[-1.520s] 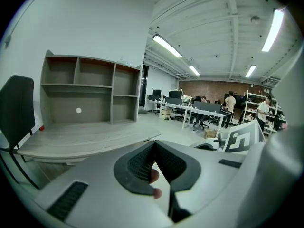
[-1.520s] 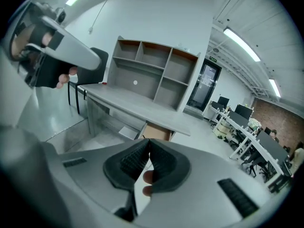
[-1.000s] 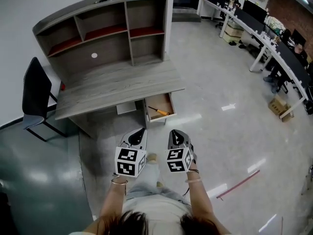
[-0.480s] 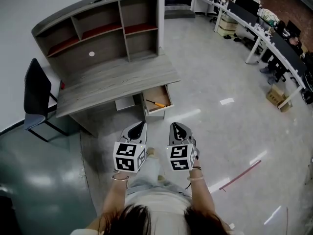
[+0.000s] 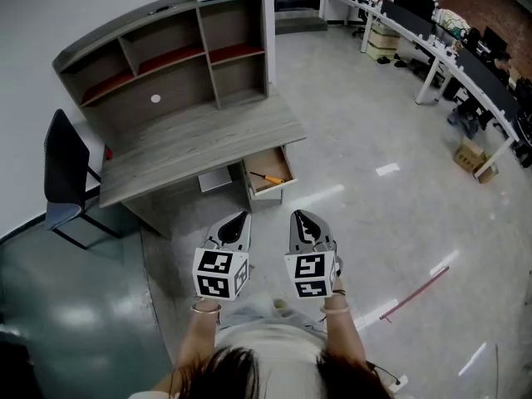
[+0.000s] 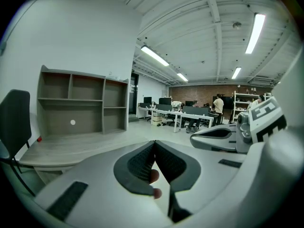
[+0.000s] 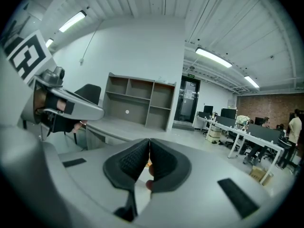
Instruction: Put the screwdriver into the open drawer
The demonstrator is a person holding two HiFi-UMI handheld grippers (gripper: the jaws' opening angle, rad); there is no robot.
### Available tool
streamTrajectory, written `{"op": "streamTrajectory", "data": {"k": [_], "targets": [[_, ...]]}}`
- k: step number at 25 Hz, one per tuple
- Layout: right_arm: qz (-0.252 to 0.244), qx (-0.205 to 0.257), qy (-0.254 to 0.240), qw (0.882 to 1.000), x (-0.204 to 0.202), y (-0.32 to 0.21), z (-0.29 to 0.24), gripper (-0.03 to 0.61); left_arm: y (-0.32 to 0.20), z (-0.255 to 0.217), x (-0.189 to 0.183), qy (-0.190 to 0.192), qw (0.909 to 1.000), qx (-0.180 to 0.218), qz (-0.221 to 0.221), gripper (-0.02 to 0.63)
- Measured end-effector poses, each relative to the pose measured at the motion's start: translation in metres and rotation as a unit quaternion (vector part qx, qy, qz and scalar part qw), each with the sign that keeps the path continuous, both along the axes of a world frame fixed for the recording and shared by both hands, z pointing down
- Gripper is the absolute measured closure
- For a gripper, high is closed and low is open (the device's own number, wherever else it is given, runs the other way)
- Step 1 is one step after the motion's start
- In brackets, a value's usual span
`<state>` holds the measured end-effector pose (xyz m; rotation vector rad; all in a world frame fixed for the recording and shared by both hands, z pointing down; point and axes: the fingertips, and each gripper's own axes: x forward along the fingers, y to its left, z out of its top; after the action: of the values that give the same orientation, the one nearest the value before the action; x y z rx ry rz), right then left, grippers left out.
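The screwdriver (image 5: 268,177), with an orange-yellow handle, lies inside the open wooden drawer (image 5: 283,166) at the right end of the grey desk (image 5: 199,140) in the head view. Both grippers are held in front of the person, well short of the desk. My left gripper (image 5: 239,219) is shut with its jaw tips meeting and nothing held. My right gripper (image 5: 300,217) is shut too and holds nothing. In the left gripper view my left gripper (image 6: 154,142) points past the desk; the right gripper view shows my right gripper (image 7: 149,140) aimed at the desk corner.
A black chair (image 5: 65,173) stands left of the desk. A shelf hutch (image 5: 166,52) sits on the desk's back. Office desks with monitors (image 5: 449,48) line the far right. A red rod (image 5: 416,293) lies on the shiny floor at right.
The person has stepped back slightly, so the desk and drawer sit a little farther and higher in the head view. Both grippers stay shut and side by side.
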<state>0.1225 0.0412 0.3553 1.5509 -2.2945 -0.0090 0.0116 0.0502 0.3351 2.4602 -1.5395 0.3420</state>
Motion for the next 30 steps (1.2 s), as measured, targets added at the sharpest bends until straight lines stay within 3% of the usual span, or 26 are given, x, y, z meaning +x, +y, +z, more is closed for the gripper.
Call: {"op": "streamTrajectory", "data": {"k": [14, 19, 30], "targets": [[0.028, 0.053, -0.017, 0.998, -0.018, 0.025, -0.051, 0.552, 0.010, -0.032, -0.018, 0.000, 0.9994, 0.014, 0.031, 0.598], [0.026, 0.075, -0.002, 0.997, -0.033, 0.040, -0.063, 0.552, 0.024, -0.040, -0.032, 0.009, 0.9994, 0.019, 0.028, 0.598], [0.035, 0.088, -0.017, 0.995, -0.054, 0.091, -0.082, 0.552, 0.070, -0.041, -0.063, 0.022, 0.9992, 0.027, 0.019, 0.598]]}}
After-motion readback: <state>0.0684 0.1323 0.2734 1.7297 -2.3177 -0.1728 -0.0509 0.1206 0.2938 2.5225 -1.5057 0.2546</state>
